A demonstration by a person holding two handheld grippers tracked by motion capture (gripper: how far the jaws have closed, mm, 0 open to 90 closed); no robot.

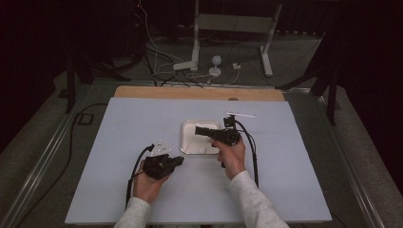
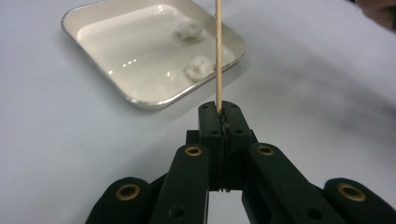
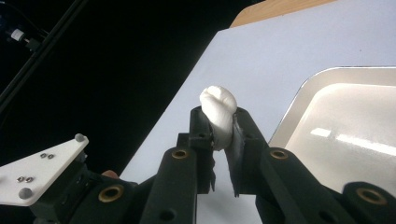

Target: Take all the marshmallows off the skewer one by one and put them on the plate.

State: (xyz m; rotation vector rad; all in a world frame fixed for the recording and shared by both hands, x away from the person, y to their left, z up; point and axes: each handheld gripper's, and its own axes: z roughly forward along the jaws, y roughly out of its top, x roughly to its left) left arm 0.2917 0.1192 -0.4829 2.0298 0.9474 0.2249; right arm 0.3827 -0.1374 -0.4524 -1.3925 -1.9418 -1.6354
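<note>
Left claw (image 2: 219, 114): jaws together, clamped on a thin wooden skewer (image 2: 217, 51) that rises straight toward 12 o'clock in the left gripper view. Right claw (image 3: 219, 126): jaws clamped on a white marshmallow (image 3: 218, 114), whose rounded top stands clear above the tips. White square tray (image 1: 186, 142) at the centre of the pale worktop (image 1: 119, 142); two more marshmallows (image 2: 198, 70) lie in it. In the high view the right claw (image 1: 202, 130) hangs over the tray, with the left claw (image 1: 178, 160) at about 8 o'clock from it.
</note>
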